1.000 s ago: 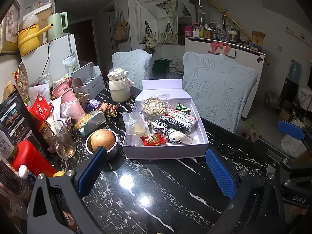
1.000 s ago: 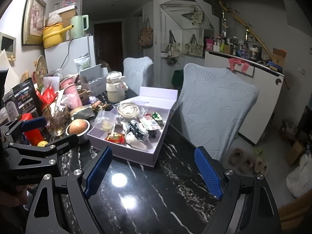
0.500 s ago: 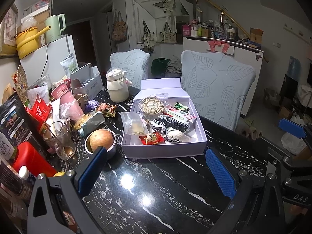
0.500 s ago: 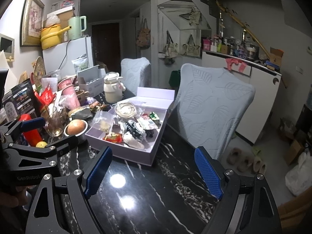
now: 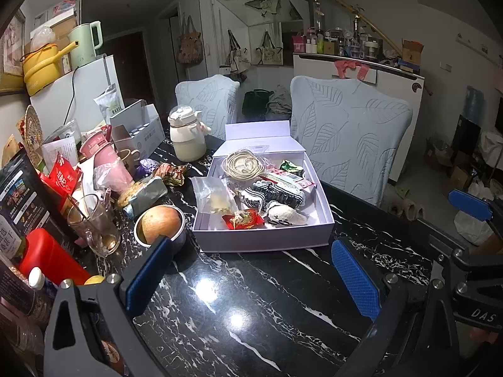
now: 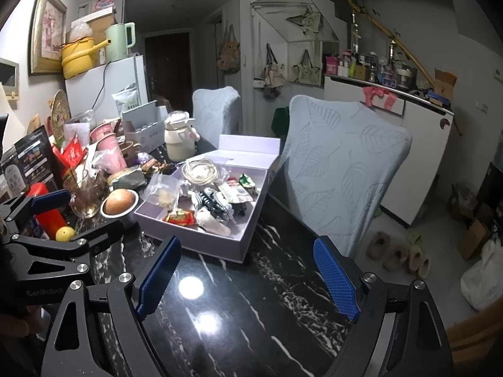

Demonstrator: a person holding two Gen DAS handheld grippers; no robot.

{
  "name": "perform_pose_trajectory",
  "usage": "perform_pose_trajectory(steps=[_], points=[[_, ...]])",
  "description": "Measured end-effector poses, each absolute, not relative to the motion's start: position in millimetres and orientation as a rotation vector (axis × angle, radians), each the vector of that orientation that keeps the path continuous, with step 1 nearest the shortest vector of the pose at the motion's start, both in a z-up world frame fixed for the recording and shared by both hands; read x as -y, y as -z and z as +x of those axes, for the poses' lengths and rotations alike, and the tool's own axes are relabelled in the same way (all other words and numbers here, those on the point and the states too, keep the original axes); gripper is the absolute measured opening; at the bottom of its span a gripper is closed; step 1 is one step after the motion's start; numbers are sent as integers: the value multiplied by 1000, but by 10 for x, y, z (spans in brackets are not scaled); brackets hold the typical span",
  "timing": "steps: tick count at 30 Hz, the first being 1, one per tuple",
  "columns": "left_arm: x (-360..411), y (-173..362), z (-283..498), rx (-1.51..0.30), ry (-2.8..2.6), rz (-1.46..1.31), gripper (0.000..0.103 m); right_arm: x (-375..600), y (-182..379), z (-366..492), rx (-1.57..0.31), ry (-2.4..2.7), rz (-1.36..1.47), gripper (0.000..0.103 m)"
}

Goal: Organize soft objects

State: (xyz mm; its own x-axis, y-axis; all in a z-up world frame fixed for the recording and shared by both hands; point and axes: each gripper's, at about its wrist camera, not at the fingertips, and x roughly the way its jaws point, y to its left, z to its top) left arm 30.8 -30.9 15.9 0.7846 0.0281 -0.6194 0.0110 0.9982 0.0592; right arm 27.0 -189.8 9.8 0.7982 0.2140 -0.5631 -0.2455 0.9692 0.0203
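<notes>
Nothing has moved since the earlier frames: both grippers hover over the black marble table (image 5: 283,308), and the box's contents lie as they did.

The left gripper (image 5: 251,270) is spread wide with nothing between its blue pads. The right gripper (image 6: 248,273) is likewise released and empty, its jaws far apart.

The box (image 5: 264,242), pale lilac with its lid standing up at the far side, sits on the table at twelve o'clock from the left gripper and at about eleven o'clock from the right. Inside, a striped sock (image 5: 273,193), black and white and loosely bunched, lies near the centre. A white sock (image 5: 287,215) touches it at five o'clock. A coiled cord (image 5: 240,165) rests toward the far left corner, a clear bag (image 5: 213,194) drapes over the left wall, and a red wrapper (image 5: 243,220) lies at the near wall.

The socks should be light, limp and easily squeezed, likely to sag and drag on neighbours when lifted. A pinch across the thick bunched middle looks safest. The bag and wrapper look slippery and crinkly, so take them by a folded edge.
</notes>
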Motion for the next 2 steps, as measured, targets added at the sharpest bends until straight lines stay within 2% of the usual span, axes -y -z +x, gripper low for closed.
perform_pose_trajectory(steps=[2], points=[[305, -146, 311, -671, -6, 59, 103, 1892, -90, 276, -601, -247, -54, 87]])
